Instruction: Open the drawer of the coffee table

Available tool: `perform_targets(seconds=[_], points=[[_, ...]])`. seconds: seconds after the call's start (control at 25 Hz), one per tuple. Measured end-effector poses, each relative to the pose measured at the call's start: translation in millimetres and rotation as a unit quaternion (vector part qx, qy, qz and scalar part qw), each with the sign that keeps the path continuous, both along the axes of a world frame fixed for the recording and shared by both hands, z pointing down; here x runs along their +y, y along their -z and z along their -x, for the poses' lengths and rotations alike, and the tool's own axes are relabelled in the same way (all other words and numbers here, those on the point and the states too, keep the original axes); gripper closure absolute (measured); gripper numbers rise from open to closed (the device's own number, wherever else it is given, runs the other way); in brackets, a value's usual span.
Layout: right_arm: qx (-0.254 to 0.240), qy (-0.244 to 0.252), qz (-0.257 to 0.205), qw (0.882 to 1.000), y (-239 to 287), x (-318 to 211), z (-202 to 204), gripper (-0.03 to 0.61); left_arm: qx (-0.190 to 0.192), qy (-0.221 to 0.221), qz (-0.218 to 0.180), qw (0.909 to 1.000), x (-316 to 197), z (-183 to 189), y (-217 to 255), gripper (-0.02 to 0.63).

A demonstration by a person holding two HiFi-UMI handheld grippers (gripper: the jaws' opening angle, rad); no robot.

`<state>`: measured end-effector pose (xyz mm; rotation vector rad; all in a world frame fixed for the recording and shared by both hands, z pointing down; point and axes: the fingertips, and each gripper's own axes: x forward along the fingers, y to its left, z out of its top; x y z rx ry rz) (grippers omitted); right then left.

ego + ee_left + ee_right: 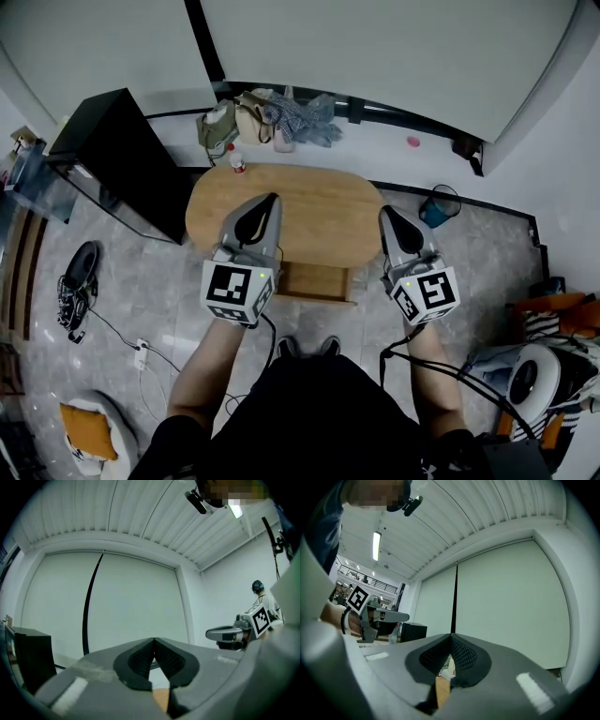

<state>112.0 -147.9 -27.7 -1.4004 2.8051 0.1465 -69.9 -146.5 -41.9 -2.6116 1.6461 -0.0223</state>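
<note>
Spreading across the middle of the head view, the oval wooden coffee-table worktop (319, 202) is seen from above, with the drawer (314, 281) set under its near edge; whether it is already partly out cannot be told. The approach is judged to be in hand: the left gripper (274, 199) and right gripper (384, 212) are held above the worktop, fingers pressed fully together on nothing. A drop to the drawer front, with fingers parted for a hold, is called for next. No writing can be read; only square markers (232, 284) are shown.
</note>
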Motion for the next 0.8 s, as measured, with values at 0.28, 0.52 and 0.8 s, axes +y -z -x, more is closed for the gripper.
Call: perform_targets(seconds=[0.28, 0.52, 0.8], points=[[-0.005, 0.001, 0.003, 1.0, -4.3, -0.6, -0.2, 0.577, -0.001, 0.005, 0.002, 1.0, 2.7, 1.6, -4.9, 0.612], [-0.006, 0.004, 0.003, 1.0, -4.5, 3.2, 1.4, 0.577, 0.0, 0.008, 0.002, 1.0, 6.6, 3.5, -3.8, 0.612], [-0.006, 0.004, 0.003, 1.0, -3.7, 1.6, 4.6, 0.577, -0.001, 0.006, 0.006, 1.0, 5.2, 4.6, -5.9, 0.612]])
